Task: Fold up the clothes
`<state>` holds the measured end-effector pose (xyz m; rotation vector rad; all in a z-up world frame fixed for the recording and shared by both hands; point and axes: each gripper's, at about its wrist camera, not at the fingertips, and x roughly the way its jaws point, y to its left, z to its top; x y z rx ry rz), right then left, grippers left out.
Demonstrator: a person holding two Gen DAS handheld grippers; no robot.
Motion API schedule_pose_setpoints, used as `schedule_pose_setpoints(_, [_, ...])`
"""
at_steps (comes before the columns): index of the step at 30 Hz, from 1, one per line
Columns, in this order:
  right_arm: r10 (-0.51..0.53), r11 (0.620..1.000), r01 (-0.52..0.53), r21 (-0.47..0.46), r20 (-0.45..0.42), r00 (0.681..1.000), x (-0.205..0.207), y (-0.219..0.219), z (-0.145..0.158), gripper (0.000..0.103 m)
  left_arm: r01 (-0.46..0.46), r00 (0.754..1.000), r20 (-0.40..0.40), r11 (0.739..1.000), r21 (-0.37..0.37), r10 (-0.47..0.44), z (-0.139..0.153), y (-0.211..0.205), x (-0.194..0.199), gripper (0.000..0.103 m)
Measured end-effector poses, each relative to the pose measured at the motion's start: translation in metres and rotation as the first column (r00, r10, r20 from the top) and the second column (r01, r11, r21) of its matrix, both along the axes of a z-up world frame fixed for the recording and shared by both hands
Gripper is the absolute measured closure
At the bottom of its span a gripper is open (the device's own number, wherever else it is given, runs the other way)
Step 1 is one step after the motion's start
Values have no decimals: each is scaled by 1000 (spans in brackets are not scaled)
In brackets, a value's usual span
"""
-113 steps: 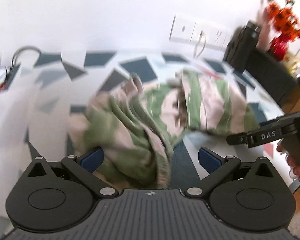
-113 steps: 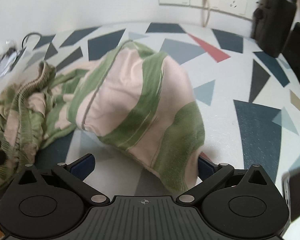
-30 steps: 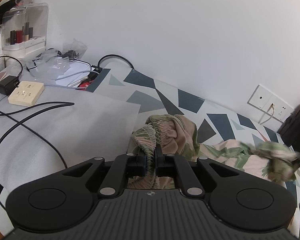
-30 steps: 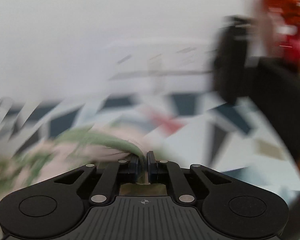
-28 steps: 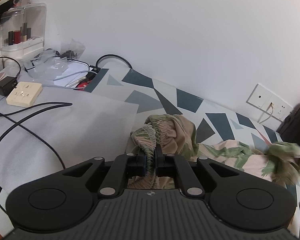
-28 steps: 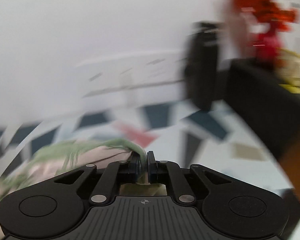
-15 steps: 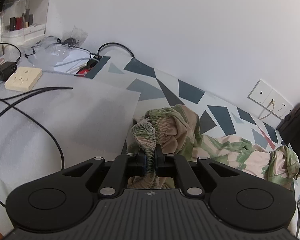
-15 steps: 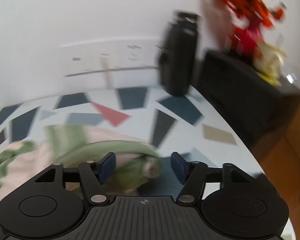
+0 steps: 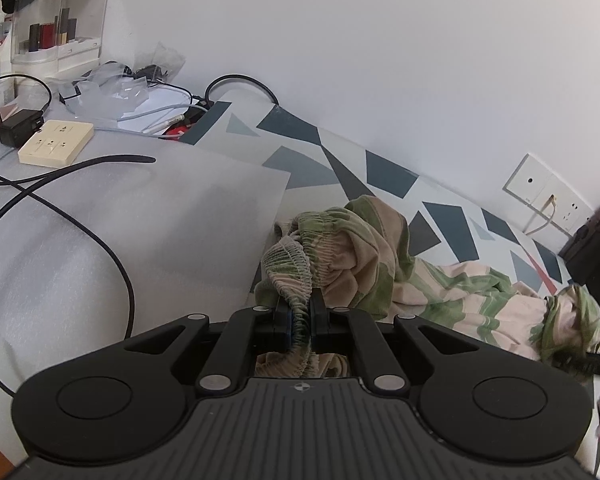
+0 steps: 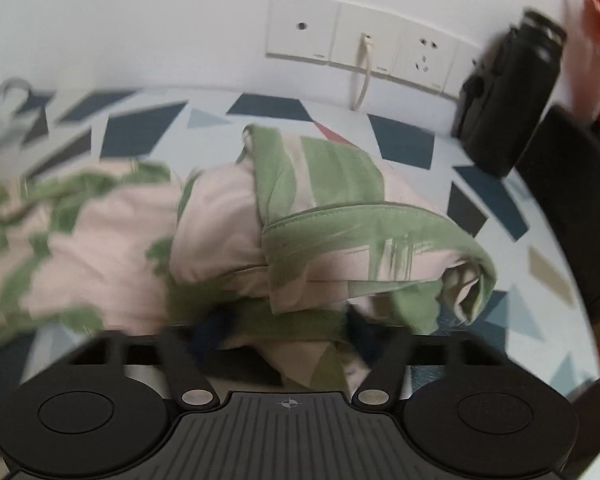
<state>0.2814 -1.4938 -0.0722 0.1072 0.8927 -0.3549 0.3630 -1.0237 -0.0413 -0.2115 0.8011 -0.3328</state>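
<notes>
While the left gripper clamps the waistband, the trousers lie bunched.
The right gripper, jaws just closing around the hem, seems not yet gripping; it may slip out.

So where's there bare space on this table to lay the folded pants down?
The white foam sheet, between the cables and the pants, is mostly bare. So is the patterned cloth between the pants and the wall. The far-left corner is crowded: power strip, plastic bags, organizer.
</notes>
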Motion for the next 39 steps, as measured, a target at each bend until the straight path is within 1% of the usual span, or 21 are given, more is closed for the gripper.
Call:
schedule_pose_setpoints(1, [-21, 999, 20, 33, 19, 1000, 0, -7, 6, 94, -2, 1000, 1, 1000, 3, 2, 0, -1, 0, 95])
schedule_pose_setpoints(3, [-86, 994, 76, 73, 134, 987, -5, -24, 26, 94, -6, 1000, 5, 1000, 10, 6, 0, -2, -1, 95])
schedule_pose_setpoints(4, [-120, 992, 111, 58, 191, 974, -7, -32, 38, 95, -7, 1000, 7, 1000, 14, 7, 0, -2, 0, 95])
schedule_pose_setpoints(7, [-255, 965, 260, 28, 321, 912, -11, -60, 64, 94, -10, 1000, 10, 1000, 23, 10, 1, -2, 2, 95])
schedule_pose_setpoints(8, [-312, 946, 325, 24, 346, 885, -11, -71, 70, 93, -13, 1000, 10, 1000, 23, 12, 1, -2, 3, 95])
schedule_pose_setpoints(9, [-361, 926, 377, 15, 331, 872, -9, -80, 69, 89, -15, 1000, 10, 1000, 22, 14, 0, -2, 4, 95])
schedule_pose_setpoints(10, [-407, 904, 427, 6, 315, 858, -6, -88, 69, 76, -17, 1000, 8, 1000, 19, 16, 0, -2, 5, 95])
schedule_pose_setpoints(11, [-421, 900, 435, 12, 278, 863, -3, -93, 66, 66, -16, 1000, 7, 1000, 17, 16, 0, -2, 6, 95])
schedule_pose_setpoints(12, [-407, 907, 420, 6, 261, 875, -4, -90, 63, 60, -14, 1000, 7, 1000, 16, 14, -1, -2, 6, 95])
schedule_pose_setpoints(13, [-393, 914, 405, 0, 243, 887, -4, -86, 60, 45, -13, 1000, 6, 1000, 13, 12, -2, -1, 7, 95])
schedule_pose_setpoints(14, [-377, 921, 389, -7, 227, 898, -5, -83, 57, 35, -11, 1000, 4, 1000, 9, 11, -2, 0, 8, 95])
schedule_pose_setpoints(16, [-290, 948, 311, -66, 216, 932, -11, -59, 50, 33, -5, 1000, 2, 1000, 2, 5, -3, 1, 9, 95])
schedule_pose_setpoints(19, [-120, 989, 134, -67, 183, 976, -17, -21, 39, 33, 8, 1000, 1, 1000, -8, -8, -4, 4, 12, 95])
schedule_pose_setpoints(22, [67, 997, -61, -46, 146, 987, -16, 23, 27, 36, 25, 1000, -1, 999, -24, -25, -4, 9, 16, 95])
schedule_pose_setpoints(24, [181, 984, -180, -19, 126, 975, -13, 52, 18, 40, 38, 999, -2, 999, -37, -38, -4, 13, 18, 95])
schedule_pose_setpoints(27, [328, 943, -333, 24, 117, 937, -6, 95, 8, 41, 70, 997, -3, 996, -48, -71, -2, 20, 21, 95])
schedule_pose_setpoints(31, [530, 847, -532, -3, 94, 843, 4, 160, -4, 36, 122, 992, -4, 991, -58, -122, -1, 29, 28, 95])
schedule_pose_setpoints(34, [600, 800, -599, -32, 57, 798, 13, 200, -11, 34, 168, 986, 3, 984, -59, -169, -1, 34, 33, 95])
schedule_pose_setpoints(36, [606, 795, -606, -33, 34, 794, 21, 214, -19, 34, 199, 980, 7, 978, -58, -199, -1, 37, 37, 95])
schedule_pose_setpoints(38, [584, 812, -584, -24, 36, 811, 28, 217, -24, 43, 226, 974, 11, 972, -58, -226, -2, 40, 41, 95])
schedule_pose_setpoints(39, [572, 820, -572, -19, 37, 819, 32, 217, -26, 51, 238, 971, 15, 970, -59, -237, -2, 41, 43, 95])
